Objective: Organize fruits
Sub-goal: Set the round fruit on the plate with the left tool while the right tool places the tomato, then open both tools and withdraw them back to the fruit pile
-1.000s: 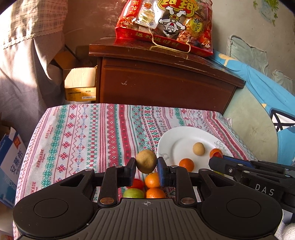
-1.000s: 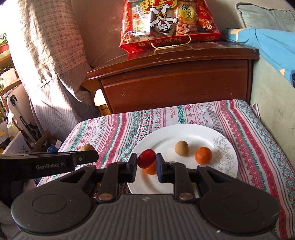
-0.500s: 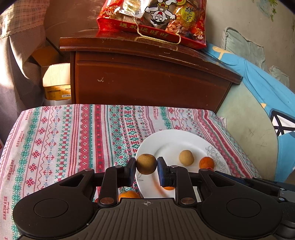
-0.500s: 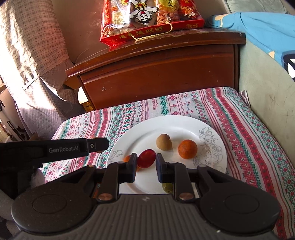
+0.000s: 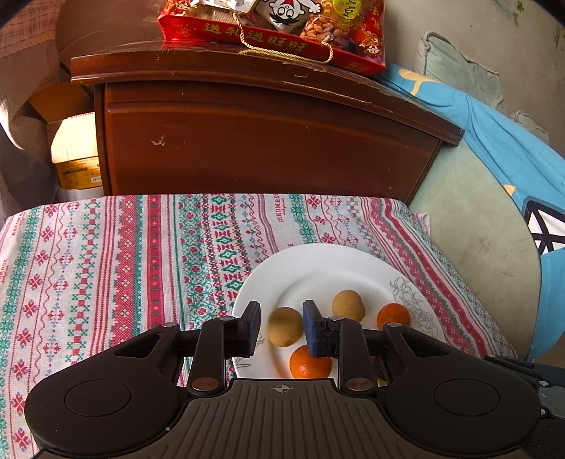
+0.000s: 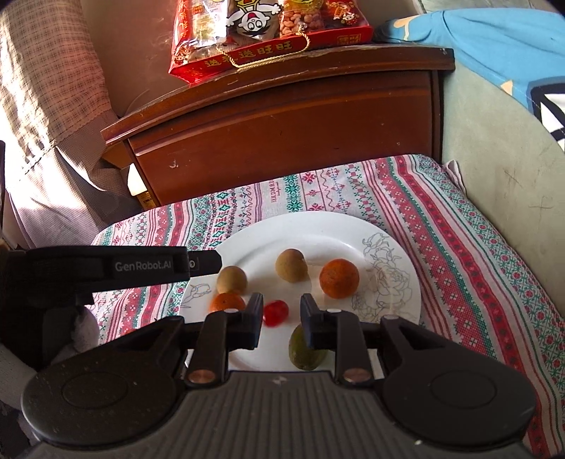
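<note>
A white plate lies on the patterned cloth; it also shows in the right wrist view. My left gripper is open over its near left part, and a blurred brown fruit sits free between its fingers. My right gripper is open, with a small red fruit loose on the plate between its fingers. Also on the plate are a second brown fruit, two oranges, a brown fruit by the left gripper tip, and a green fruit.
A dark wooden cabinet stands right behind the cloth-covered surface, with a red snack bag on top. A cardboard box sits to its left. A green cushion and blue fabric lie to the right.
Both grippers moved over the plate and opened. The left let go of the brown fruit and the right let go of the red fruit, which now rests on the plate.
</note>
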`<action>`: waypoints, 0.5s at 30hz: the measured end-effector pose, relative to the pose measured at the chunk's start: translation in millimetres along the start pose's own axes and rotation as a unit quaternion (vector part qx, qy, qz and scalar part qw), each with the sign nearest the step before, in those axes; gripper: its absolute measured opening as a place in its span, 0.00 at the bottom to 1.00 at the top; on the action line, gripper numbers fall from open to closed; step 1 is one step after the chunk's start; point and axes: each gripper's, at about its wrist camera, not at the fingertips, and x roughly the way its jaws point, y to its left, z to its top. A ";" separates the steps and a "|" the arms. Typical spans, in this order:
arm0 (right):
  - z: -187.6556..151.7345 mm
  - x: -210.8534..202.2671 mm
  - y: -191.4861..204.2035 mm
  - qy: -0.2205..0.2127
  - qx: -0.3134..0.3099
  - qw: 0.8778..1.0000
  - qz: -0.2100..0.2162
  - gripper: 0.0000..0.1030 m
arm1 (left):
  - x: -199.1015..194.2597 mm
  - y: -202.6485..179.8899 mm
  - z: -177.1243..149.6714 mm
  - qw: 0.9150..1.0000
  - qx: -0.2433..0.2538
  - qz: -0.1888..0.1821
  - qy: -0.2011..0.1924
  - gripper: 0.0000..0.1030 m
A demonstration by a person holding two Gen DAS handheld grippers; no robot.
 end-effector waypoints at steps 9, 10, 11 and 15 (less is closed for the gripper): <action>4.2 -10.6 -1.4 -0.017 0.028 0.999 0.003 0.41 | -24.8 10.3 12.3 1.000 -0.016 0.024 -0.007 0.56; 4.0 -11.8 1.1 -0.017 0.025 0.999 0.009 0.41 | -28.9 13.7 13.0 0.999 -0.015 0.028 -0.007 0.56; 3.8 -13.0 4.2 -0.016 0.021 0.999 0.019 0.42 | -33.6 16.4 13.0 0.999 -0.013 0.031 -0.009 0.56; 0.4 -17.0 19.9 -0.012 -0.008 0.999 0.044 0.42 | -49.5 28.1 13.2 0.999 -0.022 0.042 -0.007 0.66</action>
